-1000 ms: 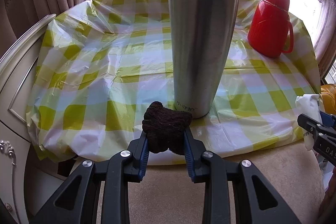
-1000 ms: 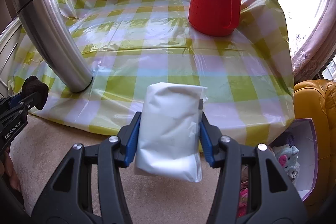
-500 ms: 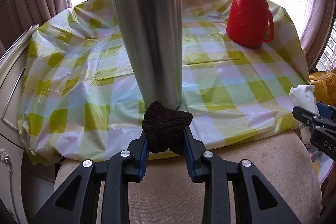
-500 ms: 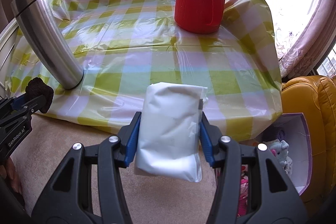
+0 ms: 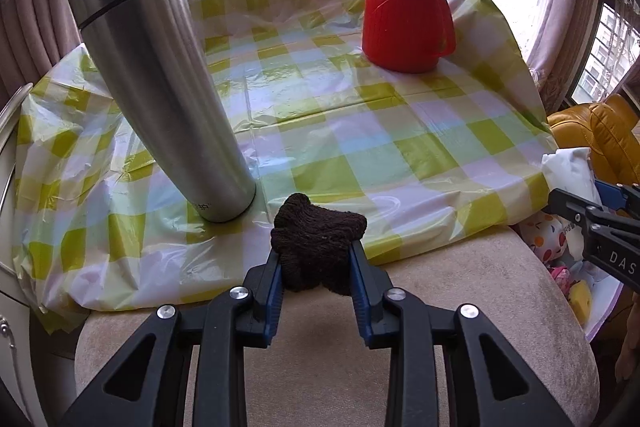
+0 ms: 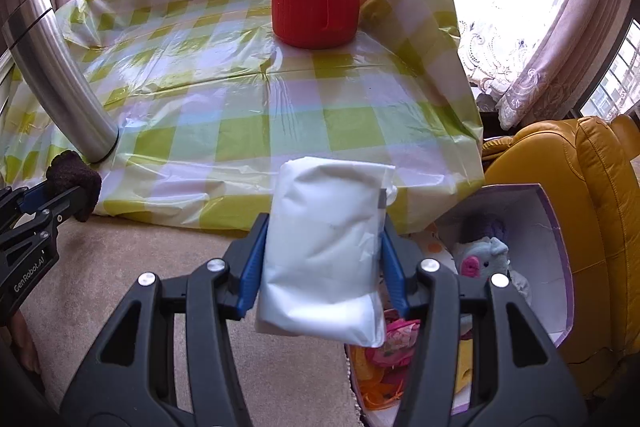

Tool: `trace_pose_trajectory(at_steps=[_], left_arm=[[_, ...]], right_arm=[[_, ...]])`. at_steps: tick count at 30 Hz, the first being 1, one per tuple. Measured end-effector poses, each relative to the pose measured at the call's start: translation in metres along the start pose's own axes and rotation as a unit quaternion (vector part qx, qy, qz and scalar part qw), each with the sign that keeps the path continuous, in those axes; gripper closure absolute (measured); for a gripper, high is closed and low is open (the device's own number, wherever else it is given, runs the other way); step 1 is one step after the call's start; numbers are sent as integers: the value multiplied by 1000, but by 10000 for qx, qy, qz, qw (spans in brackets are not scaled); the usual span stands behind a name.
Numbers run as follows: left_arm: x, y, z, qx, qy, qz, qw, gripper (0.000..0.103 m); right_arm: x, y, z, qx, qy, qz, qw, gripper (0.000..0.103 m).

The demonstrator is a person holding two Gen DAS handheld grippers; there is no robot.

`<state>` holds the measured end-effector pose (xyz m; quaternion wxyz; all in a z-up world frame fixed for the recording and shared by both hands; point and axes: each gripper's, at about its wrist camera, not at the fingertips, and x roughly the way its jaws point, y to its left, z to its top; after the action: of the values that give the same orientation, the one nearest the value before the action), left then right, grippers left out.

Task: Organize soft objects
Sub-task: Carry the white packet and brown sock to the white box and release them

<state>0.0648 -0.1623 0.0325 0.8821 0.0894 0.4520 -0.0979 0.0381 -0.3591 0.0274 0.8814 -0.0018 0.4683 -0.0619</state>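
Observation:
My left gripper is shut on a dark brown knitted piece, held above the beige seat cushion near the table's front edge. In the right wrist view that same knitted piece shows at the far left. My right gripper is shut on a white soft plastic pack, held over the cushion's right end, just left of an open box with several soft toys inside. The white pack also peeks in at the right of the left wrist view.
A tall steel thermos stands near the front of the green-checked tablecloth, and a red jug stands at the back. A yellow leather chair is behind the toy box. Curtains and a bright window ring the table.
Both grippers have slid to the right along the table's front edge with their loads. The thermos and red jug have drifted left in both views, and the toy box has come further into sight.

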Motion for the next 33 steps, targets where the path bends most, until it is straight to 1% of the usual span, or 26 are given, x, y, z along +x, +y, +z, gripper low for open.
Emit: trace_pose_trajectory(at_steps=[7, 13, 16, 20, 24, 28, 30, 31, 32, 33], left_arm=[[-3, -44, 1, 339, 3, -375, 9987, 72], [-6, -89, -1, 643, 42, -768, 9950, 72], [-5, -113, -3, 750, 115, -1073, 9913, 72], [-6, -147, -10, 920, 235, -1513, 9839, 71], [-5, -176, -16, 1070, 350, -1788, 9774, 70], [-3, -191, -18, 1126, 432, -1962, 9731, 69], [-1, -197, -19, 1120, 496, -2100, 9700, 66], [1, -199, -20, 1086, 551, -2196, 9680, 59], [4, -200, -20, 1059, 601, -2253, 9667, 47], [6, -201, -21, 1062, 627, -2242, 9667, 41]], right_arm=[[-8, -40, -18, 252, 90, -285, 9992, 47], [-15, -78, -37, 532, 168, -576, 9968, 47], [-18, -97, -48, 651, 216, -738, 9949, 47], [-20, -122, -62, 840, 303, -950, 9915, 47], [-22, -146, -76, 1016, 391, -1110, 9878, 46], [-25, -160, -85, 1136, 428, -1224, 9850, 45], [-25, -165, -89, 1174, 449, -1279, 9838, 44], [-25, -167, -91, 1191, 466, -1297, 9833, 42], [-24, -168, -91, 1208, 499, -1315, 9827, 41], [-23, -169, -93, 1224, 524, -1329, 9821, 36]])
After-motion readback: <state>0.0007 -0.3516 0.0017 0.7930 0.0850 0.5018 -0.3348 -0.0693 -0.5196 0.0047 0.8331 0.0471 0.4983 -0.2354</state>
